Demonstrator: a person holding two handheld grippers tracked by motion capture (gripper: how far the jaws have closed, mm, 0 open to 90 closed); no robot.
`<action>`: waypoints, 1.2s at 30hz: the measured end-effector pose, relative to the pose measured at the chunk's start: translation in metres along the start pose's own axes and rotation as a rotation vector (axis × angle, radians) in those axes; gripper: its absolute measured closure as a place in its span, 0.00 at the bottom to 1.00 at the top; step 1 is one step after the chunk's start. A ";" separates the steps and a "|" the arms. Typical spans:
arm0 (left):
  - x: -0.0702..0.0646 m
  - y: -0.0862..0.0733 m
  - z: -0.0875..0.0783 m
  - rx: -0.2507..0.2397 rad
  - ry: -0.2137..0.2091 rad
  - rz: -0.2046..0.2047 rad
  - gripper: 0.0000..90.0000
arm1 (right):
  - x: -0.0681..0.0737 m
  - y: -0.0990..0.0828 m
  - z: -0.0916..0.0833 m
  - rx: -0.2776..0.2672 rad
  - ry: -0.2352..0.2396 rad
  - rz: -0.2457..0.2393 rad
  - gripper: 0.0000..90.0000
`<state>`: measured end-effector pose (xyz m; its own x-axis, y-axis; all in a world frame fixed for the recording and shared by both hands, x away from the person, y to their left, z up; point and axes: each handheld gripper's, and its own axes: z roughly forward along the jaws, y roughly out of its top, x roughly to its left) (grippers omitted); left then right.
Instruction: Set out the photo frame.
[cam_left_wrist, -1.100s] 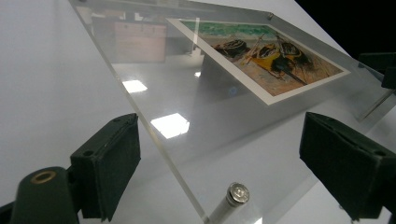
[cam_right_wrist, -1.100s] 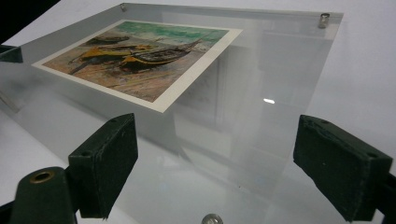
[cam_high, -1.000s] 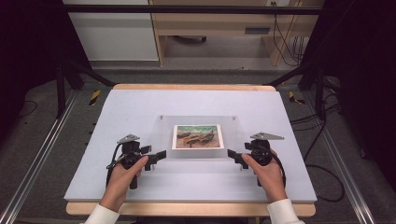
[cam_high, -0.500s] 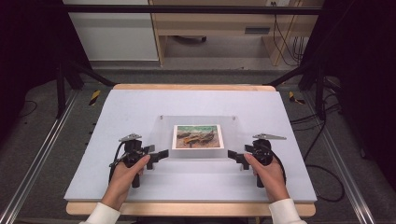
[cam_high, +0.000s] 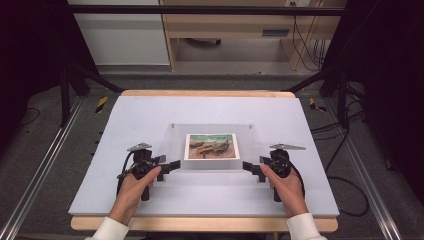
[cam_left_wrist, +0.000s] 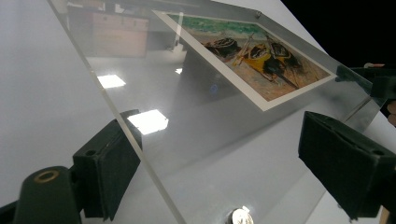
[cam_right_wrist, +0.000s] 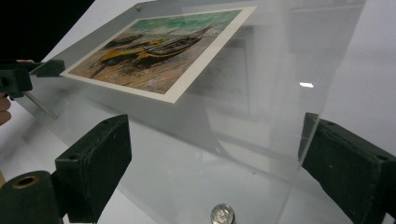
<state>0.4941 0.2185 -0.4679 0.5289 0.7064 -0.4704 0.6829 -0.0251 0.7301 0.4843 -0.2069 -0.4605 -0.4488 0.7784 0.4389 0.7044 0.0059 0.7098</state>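
Since the earlier frames the left gripper has been brought slightly closer to the near left corner of the clear acrylic frame, while the right gripper is seen much where it was. The frame, with a boat picture inside it, lies at the middle of the white table in the high view. There the two grippers are seen at its lower corners, each held by a hand, but the jaw gaps are too small to be read. In the left gripper view the jaws are spread wide, with the corner of the acrylic frame between them and a metal stud at the bottom edge; nothing is gripped. In the right gripper view the jaws are likewise wide apart around the other corner, a second stud is seen low in the middle, and the left gripper is visible at the far left.
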 end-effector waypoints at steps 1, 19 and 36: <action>0.000 0.000 0.000 0.003 -0.001 -0.001 0.15 | 0.000 0.000 -0.001 0.005 0.000 0.001 0.12; 0.010 0.017 0.009 0.017 0.020 0.005 0.15 | -0.007 0.013 0.011 0.005 0.001 0.000 0.13; 0.007 0.019 0.007 0.004 0.043 0.030 0.18 | -0.004 0.014 0.008 -0.006 -0.019 -0.039 0.16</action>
<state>0.5141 0.2181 -0.4613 0.5272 0.7350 -0.4264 0.6690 -0.0496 0.7416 0.5005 -0.2051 -0.4565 -0.4653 0.7894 0.4004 0.6835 0.0330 0.7292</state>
